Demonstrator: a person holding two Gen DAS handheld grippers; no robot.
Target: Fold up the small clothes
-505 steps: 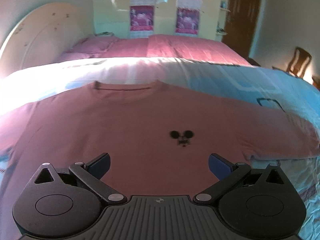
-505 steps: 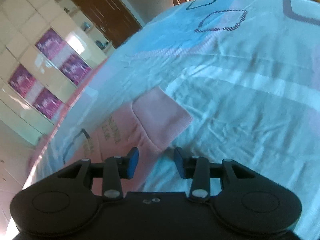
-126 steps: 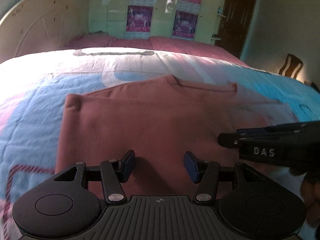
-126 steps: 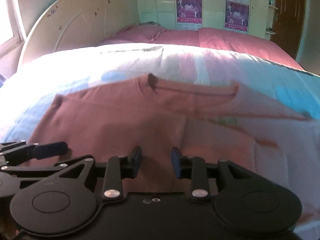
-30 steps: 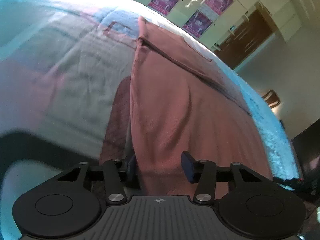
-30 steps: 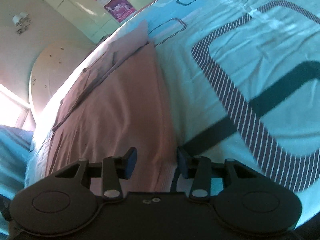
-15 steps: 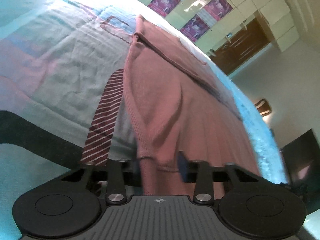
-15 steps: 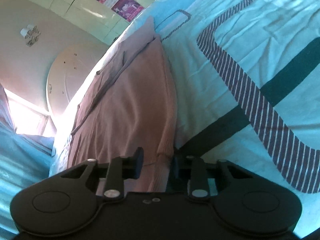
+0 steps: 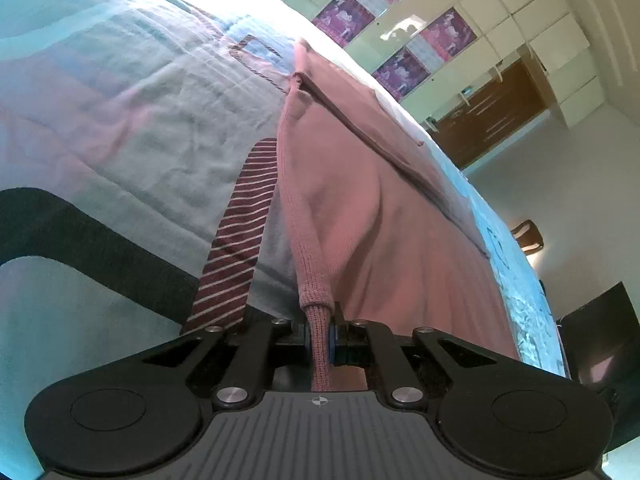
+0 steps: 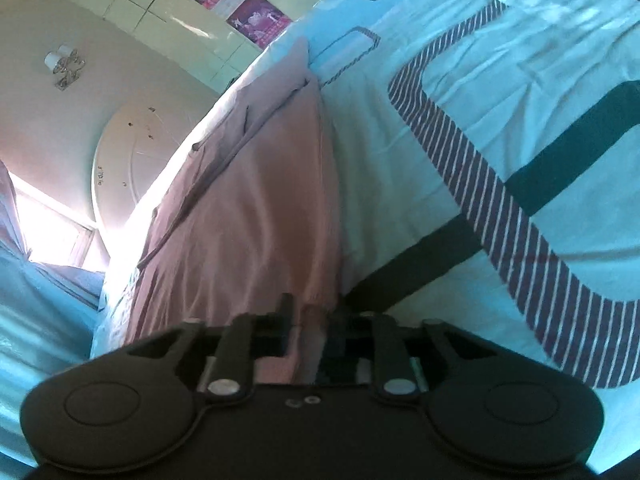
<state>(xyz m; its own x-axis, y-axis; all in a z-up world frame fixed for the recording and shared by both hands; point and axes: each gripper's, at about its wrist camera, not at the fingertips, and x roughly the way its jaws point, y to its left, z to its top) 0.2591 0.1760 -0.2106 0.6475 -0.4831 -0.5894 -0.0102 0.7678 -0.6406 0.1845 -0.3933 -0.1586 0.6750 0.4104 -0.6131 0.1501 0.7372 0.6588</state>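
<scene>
Pink knit fabric fills the middle of both wrist views: the t-shirt (image 9: pixel 384 216) lies on the bed (image 9: pixel 120 112), folded lengthwise into a long panel that runs from the near edge of the bed away toward the headboard (image 10: pixel 132 168).

The left gripper (image 9: pixel 318 338) is pinched tight on the shirt's near left corner, where the ribbed folded edge is bunched into a narrow roll between the blue pads (image 9: pixel 333 340). That corner is raised a little off the bedspread (image 9: pixel 80 152), and the fabric slopes up from it into a soft ridge.

The right gripper (image 10: pixel 310 328) is pressed together on the shirt's near right corner; the cloth passes between its fingers, though this part of the view is blurred. Beside it, the shirt's right edge runs straight along the bedspread's striped and dark bands.

Farther off, the collar end of the shirt (image 10: pixel 276 96) lies flat on the bed. Beyond the bed stand pale cupboards with purple posters (image 9: pixel 404 68) and a brown door (image 9: pixel 488 116).
</scene>
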